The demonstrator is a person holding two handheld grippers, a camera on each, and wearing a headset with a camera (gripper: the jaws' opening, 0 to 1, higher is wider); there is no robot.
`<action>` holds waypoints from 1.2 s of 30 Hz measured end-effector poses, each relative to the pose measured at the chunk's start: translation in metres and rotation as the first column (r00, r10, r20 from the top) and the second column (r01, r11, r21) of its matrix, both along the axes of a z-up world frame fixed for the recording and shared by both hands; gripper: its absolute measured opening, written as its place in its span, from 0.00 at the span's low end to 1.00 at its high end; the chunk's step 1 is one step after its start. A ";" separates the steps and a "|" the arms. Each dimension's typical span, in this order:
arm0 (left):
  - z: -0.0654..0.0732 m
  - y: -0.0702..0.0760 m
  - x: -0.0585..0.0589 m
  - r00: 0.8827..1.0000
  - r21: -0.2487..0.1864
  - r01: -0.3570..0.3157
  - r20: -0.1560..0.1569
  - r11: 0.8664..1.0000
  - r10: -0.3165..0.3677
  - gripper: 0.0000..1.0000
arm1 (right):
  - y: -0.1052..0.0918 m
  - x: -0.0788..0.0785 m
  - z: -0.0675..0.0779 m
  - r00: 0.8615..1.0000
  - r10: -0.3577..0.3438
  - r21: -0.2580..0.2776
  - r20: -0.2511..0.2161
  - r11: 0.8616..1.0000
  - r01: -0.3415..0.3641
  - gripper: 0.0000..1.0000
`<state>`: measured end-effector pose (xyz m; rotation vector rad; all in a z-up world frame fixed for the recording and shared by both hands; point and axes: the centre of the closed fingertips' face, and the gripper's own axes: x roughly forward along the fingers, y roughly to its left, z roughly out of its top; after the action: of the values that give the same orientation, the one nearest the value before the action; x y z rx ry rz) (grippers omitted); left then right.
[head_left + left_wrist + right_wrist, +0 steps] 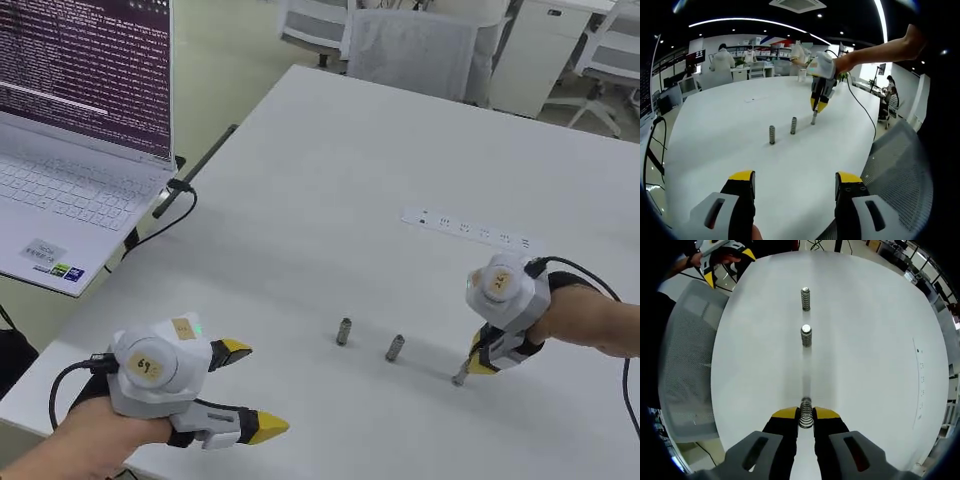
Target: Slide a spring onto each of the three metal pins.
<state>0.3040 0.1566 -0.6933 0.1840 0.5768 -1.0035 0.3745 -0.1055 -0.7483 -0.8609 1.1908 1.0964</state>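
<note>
Right gripper (805, 414): clenched on the spring (805, 420); the coil is pinched between the two yellow tips, low over the table (875, 370)
Left gripper (250, 388): released; jaws wide apart with nothing between them; held at the near left edge of the bench, well apart from the work
Spring in hand: at the right end of the row, right under the right gripper's tips; in the head view it looks a little tilted, its foot at or just above the tabletop
Third pin: hidden by the coil and the jaws; I cannot tell whether it is inside the spring yet
Dressed pins: the middle pin (806, 335) and the far pin (805, 299) each wear a spring; both stand upright, apart from each other
Relation that matters: the row runs straight ahead along the right gripper's jaws, so the held spring is the nearest of the three in line; its long axis is close to vertical, and seating likely calls for a plumb, downward push
Nearer hand: the right, by far; the left sits across the row, past the far pin
Stage, as a judgement: last of three springs, mid-seating
Risk: a tilted coil may bind or tip the pin
</note>
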 end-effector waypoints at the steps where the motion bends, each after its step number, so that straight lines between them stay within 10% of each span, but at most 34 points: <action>1: 0.000 0.000 0.000 1.000 0.000 0.000 0.000 1.000 0.000 0.60 | 0.000 0.000 -0.001 1.000 0.000 -0.001 0.000 1.000 0.000 0.09; 36: 0.004 -0.004 0.000 1.000 -0.010 -0.006 -0.005 1.000 0.006 0.61 | -0.007 0.005 -0.024 0.998 -0.054 -0.023 0.020 0.998 0.055 0.15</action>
<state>0.3042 0.1521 -0.6898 0.1713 0.5765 -1.0009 0.3791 -0.1128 -0.7718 -0.8506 1.2061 1.0293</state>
